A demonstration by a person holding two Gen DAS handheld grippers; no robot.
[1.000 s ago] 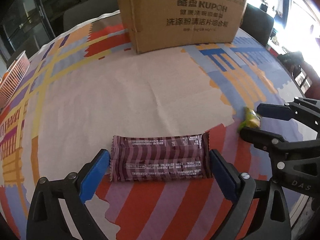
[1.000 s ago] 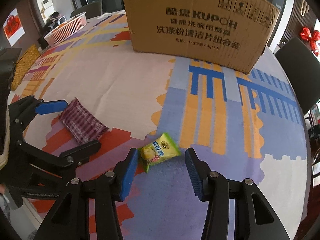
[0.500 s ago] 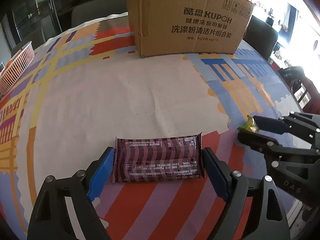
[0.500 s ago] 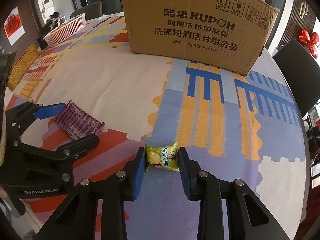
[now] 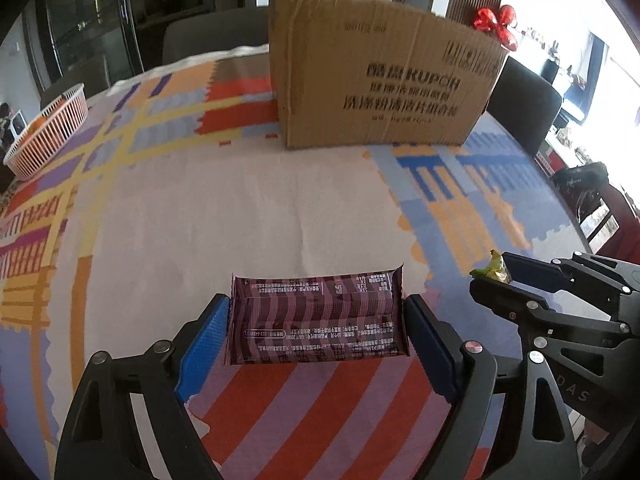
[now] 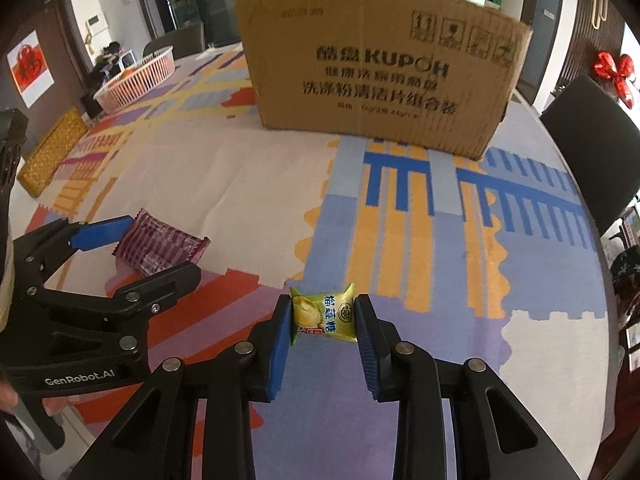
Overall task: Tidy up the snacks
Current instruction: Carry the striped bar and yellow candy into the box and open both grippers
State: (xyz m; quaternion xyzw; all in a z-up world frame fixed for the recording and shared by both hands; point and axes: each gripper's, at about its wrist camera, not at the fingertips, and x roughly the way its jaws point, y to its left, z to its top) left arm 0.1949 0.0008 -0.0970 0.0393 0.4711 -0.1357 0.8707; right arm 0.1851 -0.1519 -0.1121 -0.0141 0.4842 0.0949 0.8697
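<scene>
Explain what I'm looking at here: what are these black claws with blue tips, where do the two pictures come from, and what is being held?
No robot arm: a person carries two hand-held grippers, each with a fisheye camera looking along its fingers. In the left wrist view, the left gripper clamps the ends of a purple snack bar. In the right wrist view, the right gripper pinches a small green candy. Each gripper also shows at the edge of the other's picture. Both work over a patterned tablecloth; behind stand a cardboard box and a pink basket.
</scene>
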